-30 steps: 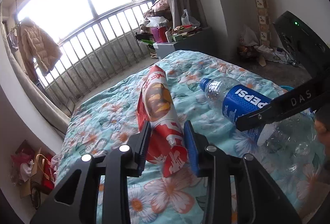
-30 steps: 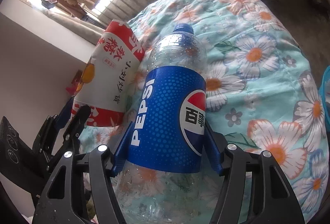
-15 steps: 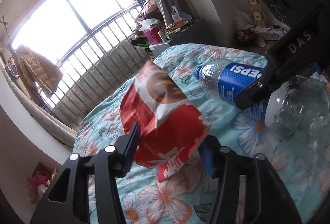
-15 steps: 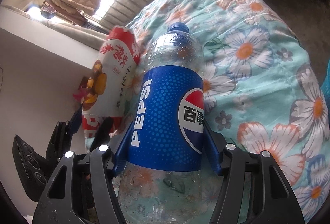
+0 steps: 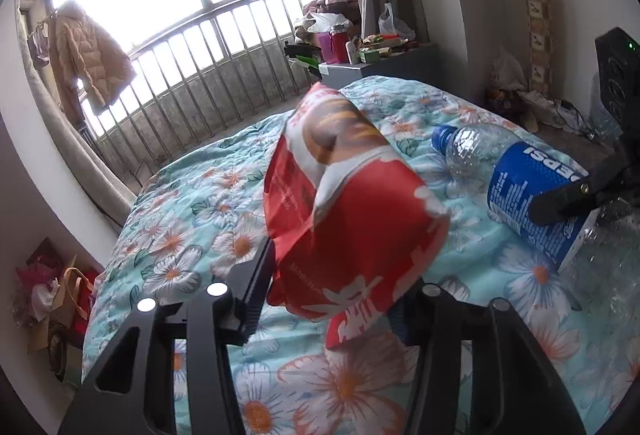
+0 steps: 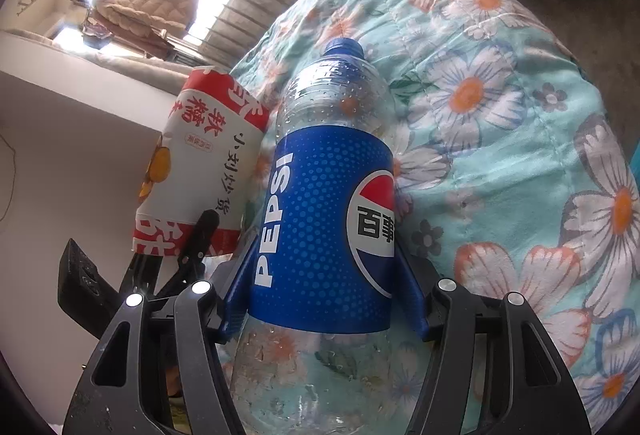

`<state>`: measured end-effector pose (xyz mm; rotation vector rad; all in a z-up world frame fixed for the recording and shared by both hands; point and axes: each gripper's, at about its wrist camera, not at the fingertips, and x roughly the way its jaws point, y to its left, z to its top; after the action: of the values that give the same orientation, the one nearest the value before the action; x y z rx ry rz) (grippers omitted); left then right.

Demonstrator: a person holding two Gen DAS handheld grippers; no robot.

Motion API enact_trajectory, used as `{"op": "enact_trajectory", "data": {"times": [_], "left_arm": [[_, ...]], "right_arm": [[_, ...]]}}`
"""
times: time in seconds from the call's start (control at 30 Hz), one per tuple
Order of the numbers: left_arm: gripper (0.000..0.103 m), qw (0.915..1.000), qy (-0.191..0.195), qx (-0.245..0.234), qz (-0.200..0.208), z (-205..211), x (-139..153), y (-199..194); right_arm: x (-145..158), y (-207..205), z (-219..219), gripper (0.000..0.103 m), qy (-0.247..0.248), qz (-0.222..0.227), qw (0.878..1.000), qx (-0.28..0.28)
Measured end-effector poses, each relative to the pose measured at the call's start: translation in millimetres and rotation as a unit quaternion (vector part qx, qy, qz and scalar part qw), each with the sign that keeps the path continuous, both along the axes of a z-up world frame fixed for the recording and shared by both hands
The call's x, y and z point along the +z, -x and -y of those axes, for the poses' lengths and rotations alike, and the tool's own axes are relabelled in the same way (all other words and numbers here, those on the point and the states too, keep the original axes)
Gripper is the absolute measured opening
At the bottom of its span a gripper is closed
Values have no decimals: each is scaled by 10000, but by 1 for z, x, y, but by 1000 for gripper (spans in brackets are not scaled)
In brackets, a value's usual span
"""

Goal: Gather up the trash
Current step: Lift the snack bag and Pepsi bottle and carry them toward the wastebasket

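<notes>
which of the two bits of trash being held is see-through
The Pepsi bottle, clamped in the right gripper: clear empty plastic with a blue label and cap. The snack bag in the left gripper is opaque red and white.

A bed covered by a teal quilt printed with white and orange daisies fills the space under and ahead of both pairs of fingers. The quilt's seams run away from the fingertips toward the railing side. Whether the bottle's base rests on the quilt behind the right fingers cannot be told; no other loose item shows lying on the fabric.
</notes>
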<state>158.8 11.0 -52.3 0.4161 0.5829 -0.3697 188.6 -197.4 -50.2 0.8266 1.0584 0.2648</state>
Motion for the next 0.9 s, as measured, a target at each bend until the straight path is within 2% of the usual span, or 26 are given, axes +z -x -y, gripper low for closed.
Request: {"op": "enact_trajectory", "data": {"times": [0.1,0.27,0.5,0.77,0.9], "left_arm": [[34,9999,112,5,47,4,9,6],[30,9997,123,-125,184,10,21,16],[29,9998,-61,-164,125,22,31,25],[29,9998,3,-92,-194,24,40,24],[29,9997,-37,-142,-182,26,43,27]], "right_arm": [[0,1,3,58,-98,-12,10000,-13],[2,6,7,57,-203,-28,9998,-64],[7,17,9,57,-211,-47,9997,-93],[13,32,16,56,-337,2,9994,-112],[13,36,19,56,-388,32,9992,-126]]}}
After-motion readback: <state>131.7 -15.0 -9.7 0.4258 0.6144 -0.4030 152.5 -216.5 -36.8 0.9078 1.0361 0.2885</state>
